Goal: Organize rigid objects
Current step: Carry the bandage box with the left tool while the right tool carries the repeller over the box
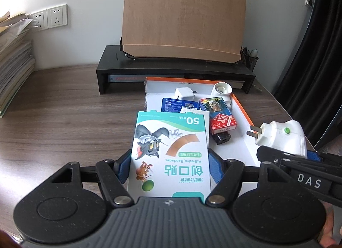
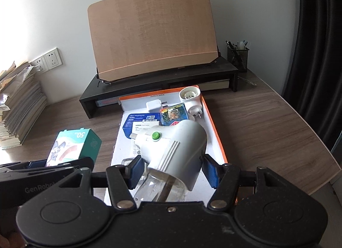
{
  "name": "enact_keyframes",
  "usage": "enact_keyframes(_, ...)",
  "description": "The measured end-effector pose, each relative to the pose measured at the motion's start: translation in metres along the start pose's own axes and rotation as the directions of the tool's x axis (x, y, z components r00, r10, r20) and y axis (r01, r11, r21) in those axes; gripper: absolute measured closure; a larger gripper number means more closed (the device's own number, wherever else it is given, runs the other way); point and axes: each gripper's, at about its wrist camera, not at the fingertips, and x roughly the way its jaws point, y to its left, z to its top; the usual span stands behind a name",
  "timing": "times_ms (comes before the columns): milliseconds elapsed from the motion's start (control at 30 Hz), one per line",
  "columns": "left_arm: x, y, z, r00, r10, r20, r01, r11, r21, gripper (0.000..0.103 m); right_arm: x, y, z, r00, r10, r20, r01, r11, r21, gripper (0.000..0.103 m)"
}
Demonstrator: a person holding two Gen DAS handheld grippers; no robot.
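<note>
Left claw (image 1: 170,167) clenched on the bandage box (image 1: 168,151), its blue pads pressing the two long sides; the box's long axis runs straight away from the camera, its "50" end pointing toward the tray (image 1: 245,147), over the near left corner of which it is held above the counter (image 1: 64,119). Right claw (image 2: 171,172) clenched on the white plug-in lamp (image 2: 177,151), held over the near part of the same tray; its long axis lies tilted, the plug prongs pointing up and away to the left, the clear bulb end toward the camera, the green button uppermost. Lying in the tray: a white charger (image 1: 184,93), a blue packet (image 1: 179,105), a card deck (image 1: 218,113) and a second white plug-in lamp (image 1: 222,92)
</note>
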Motion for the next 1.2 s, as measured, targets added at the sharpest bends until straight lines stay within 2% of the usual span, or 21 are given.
enact_keyframes(467,0.004,-0.025,-0.004,1.0,-0.016,0.0,0.016,1.0,0.013,0.031,-0.006,-0.018,0.002,1.0,0.002,0.015,-0.002,1.0,0.008,0.032)
enact_keyframes(1200,0.027,-0.036,0.004,1.0,0.01,-0.018,-0.01,1.0,-0.006,0.031,0.019,-0.037,0.016,1.0,0.026,0.0,-0.026,1.0,-0.01,0.032)
